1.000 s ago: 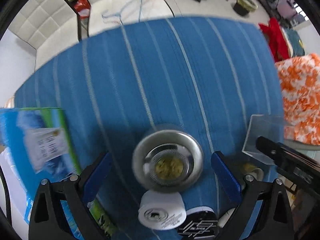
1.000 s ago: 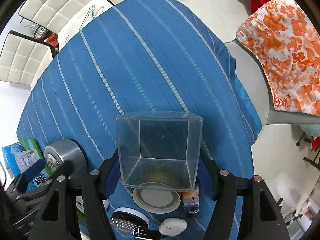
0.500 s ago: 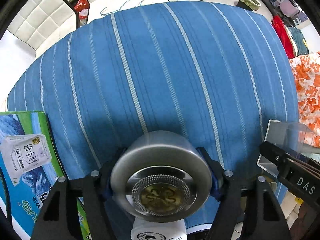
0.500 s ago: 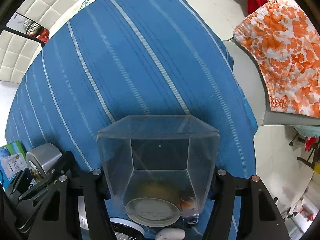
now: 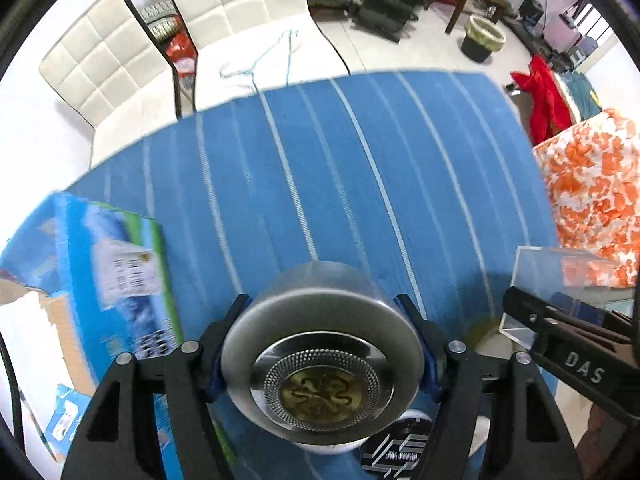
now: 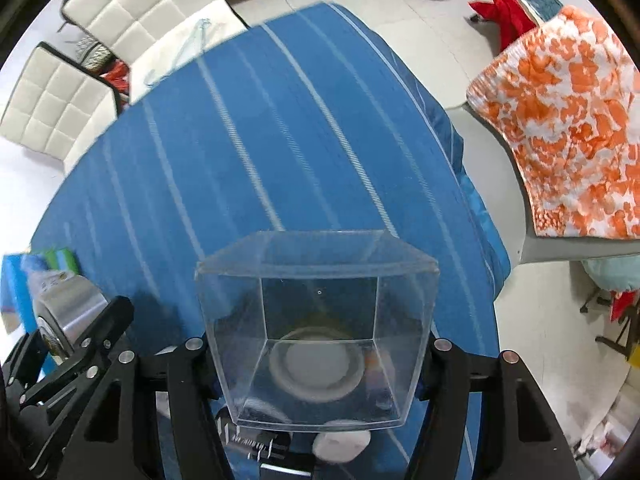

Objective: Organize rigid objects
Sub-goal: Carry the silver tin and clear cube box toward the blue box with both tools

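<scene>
Brushed-metal tin (image 5: 320, 320); clear glossy plastic box (image 6: 316, 320)

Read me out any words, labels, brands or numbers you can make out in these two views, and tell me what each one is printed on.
"DAS": white letters on the black body of the right tool, seen from the left wrist view.
Blue and green carton: its white label is too blurred to read.
Black and white round lid below the metal tin: angular logo and small print, not legible.
Nothing readable on the clear plastic box.
</scene>
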Motion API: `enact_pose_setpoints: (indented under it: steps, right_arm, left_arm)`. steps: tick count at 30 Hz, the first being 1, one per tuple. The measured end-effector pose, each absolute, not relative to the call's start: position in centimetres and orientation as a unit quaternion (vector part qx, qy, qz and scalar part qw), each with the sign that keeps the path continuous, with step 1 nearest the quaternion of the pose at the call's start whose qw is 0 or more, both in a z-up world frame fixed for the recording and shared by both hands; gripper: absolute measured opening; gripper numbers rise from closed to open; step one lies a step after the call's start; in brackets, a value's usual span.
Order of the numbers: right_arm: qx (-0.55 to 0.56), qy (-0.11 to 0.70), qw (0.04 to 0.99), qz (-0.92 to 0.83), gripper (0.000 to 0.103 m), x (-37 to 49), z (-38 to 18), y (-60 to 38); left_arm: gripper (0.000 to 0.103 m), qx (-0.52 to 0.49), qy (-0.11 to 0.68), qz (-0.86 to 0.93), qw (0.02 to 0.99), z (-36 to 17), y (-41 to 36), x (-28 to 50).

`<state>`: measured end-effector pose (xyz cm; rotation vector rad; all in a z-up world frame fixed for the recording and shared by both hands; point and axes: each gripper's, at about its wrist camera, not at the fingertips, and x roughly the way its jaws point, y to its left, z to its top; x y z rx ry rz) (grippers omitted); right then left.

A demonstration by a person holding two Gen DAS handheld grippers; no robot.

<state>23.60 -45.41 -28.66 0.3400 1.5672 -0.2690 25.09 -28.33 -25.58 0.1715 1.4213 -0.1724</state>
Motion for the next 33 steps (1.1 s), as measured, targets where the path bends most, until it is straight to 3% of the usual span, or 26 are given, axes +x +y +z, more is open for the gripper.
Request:
enact_pose_setpoints:
  steps: [17,27,33]
  right_arm:
    - [0.102,0.643,0.759,0.018,0.066,21.1,-16.3,-30.2]
    - [0.094,0.632,0.767,0.062,0.066,22.3,-14.1,-18.9]
    - [0.079,0.644,0.758,0.064,0.066,26.0,-17.6,-12.3]
  left_arm:
    - [0.069,0.006,0.584,-0.023,0.811,-13.3,-13.6,18.3]
    - [0.069,-0.012,0.576,0.006,0.817,-11.9,-4.2,17.7]
    - [0.069,-0.015,0.588,0.019,0.808,-14.6,1.3,19.5]
